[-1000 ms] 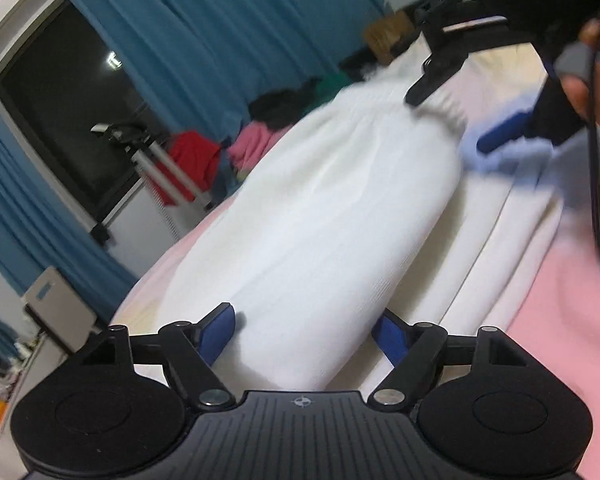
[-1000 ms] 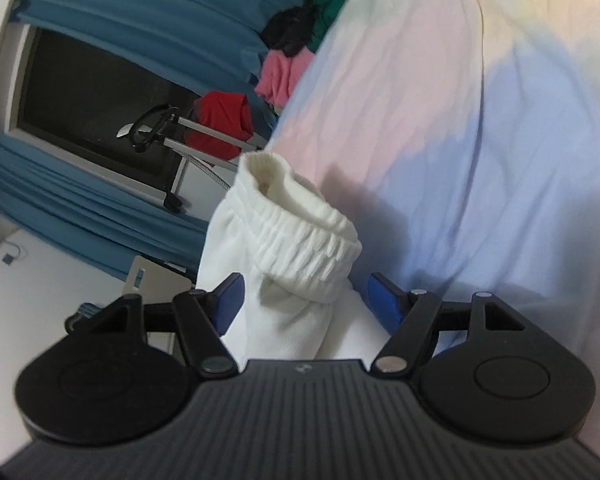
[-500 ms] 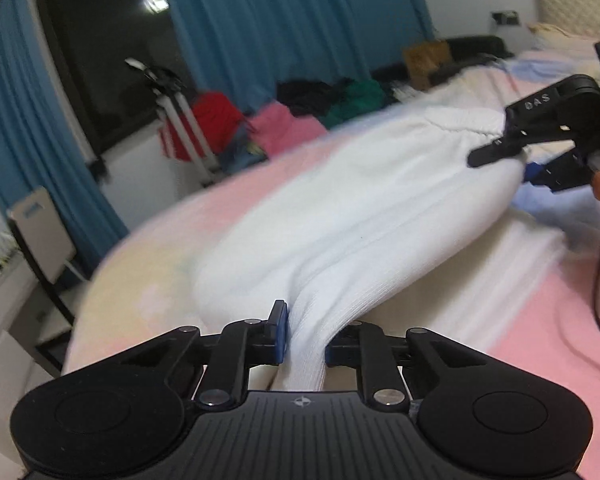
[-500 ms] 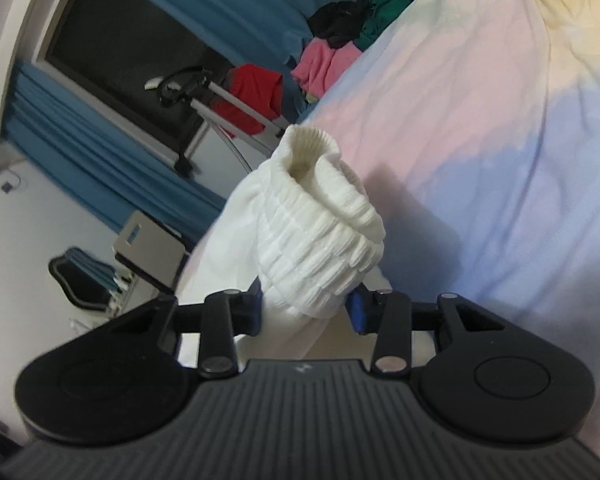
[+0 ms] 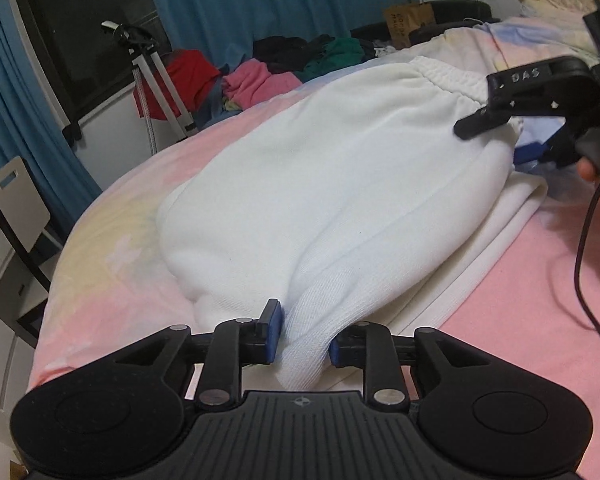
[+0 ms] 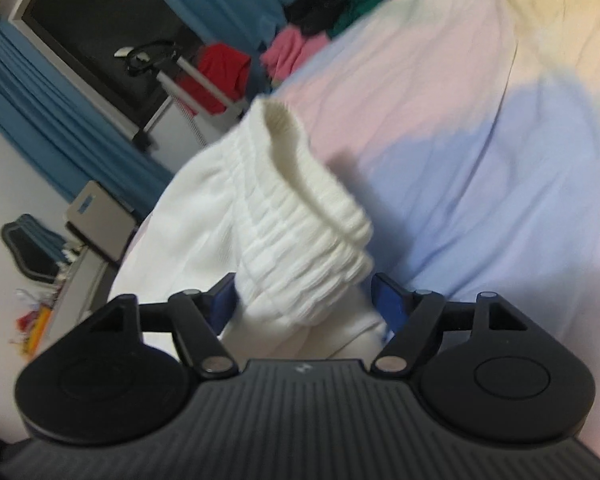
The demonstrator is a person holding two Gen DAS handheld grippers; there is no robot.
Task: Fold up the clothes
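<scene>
A white garment [image 5: 332,184] with a ribbed elastic waistband [image 6: 312,232] lies folded over on a pastel bed sheet [image 5: 116,248]. My left gripper [image 5: 303,338] is shut on the garment's near corner, the cloth pinched between its blue pads. My right gripper [image 6: 304,300] stands with its jaws apart around the bunched waistband; it also shows at the right of the left wrist view [image 5: 540,96], at the garment's far end.
A pile of pink, red, green and black clothes [image 5: 276,64] lies at the bed's far side by blue curtains. A tripod stand [image 5: 148,76] and a chair [image 5: 16,208] stand left of the bed. A cable [image 5: 584,240] hangs at the right.
Both grippers closed on the garment half a second ago. Now the right jaws have spread wider around the waistband. The left gripper stays clamped and the garment has settled lower onto the bed.
</scene>
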